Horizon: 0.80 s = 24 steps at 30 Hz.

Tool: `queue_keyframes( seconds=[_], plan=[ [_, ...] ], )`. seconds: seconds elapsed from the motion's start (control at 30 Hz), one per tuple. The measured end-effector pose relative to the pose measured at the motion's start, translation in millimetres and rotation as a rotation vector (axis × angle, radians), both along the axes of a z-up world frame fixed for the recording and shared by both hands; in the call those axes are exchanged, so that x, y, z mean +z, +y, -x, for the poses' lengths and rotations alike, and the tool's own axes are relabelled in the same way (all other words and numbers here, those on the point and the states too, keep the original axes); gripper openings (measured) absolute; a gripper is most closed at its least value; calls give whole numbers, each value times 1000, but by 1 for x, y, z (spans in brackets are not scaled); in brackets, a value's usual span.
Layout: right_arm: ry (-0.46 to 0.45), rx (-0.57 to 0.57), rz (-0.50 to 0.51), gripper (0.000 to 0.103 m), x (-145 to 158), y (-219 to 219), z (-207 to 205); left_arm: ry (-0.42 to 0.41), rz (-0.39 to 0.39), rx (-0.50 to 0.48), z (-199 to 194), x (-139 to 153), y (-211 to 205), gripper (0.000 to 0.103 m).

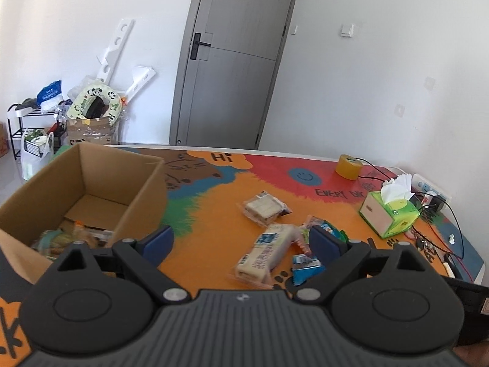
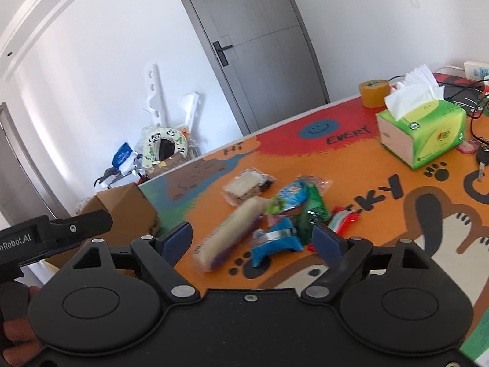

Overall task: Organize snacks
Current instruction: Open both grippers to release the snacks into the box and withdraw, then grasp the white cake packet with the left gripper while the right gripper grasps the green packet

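Left gripper (image 1: 241, 240): I see its fingers spread wide, nothing between them, hanging over the table (image 1: 214, 214).
Right gripper (image 2: 252, 240): my fingers stand apart too, empty, above the snack pile.
Snacks: long pale bread pack (image 1: 264, 253), sandwich pack (image 1: 264, 208) and blue wrapper (image 2: 275, 240) lie loose mid-table, close together.
Cardboard box (image 1: 91, 189): open at the table's left edge, a few packets already inside.
Tissue box (image 2: 424, 131): green, far right, beside a tape roll (image 2: 374, 93).

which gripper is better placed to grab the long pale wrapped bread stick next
Either could, but right looks slightly better: the open right gripper frames the long pale wrapped bread stick and the pile. The left gripper is also open and nearer the cardboard box.
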State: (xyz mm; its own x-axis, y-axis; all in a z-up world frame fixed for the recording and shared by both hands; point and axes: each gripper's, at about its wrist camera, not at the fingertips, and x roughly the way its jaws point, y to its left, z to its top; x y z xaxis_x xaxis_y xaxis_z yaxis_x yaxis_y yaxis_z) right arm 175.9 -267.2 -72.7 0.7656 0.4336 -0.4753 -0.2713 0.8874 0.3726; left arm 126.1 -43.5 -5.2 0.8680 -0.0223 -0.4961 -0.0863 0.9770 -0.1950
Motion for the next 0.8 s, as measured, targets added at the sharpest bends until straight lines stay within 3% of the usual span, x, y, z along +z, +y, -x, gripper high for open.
queue_keyframes(
  seconds=[0.27,0.4,0.8],
  plan=[
    [36,-44,7,83,-14,-14,-12,45,11,-40,-30,-19,-12,93],
    [54,-70,6,77,-21,-18,-21,69,12,-47,-45,-33,-15,93],
    [120,-107,-24,75,-46,-34,-52,177,-17,-57,-92,-69,-28,88]
  ],
)
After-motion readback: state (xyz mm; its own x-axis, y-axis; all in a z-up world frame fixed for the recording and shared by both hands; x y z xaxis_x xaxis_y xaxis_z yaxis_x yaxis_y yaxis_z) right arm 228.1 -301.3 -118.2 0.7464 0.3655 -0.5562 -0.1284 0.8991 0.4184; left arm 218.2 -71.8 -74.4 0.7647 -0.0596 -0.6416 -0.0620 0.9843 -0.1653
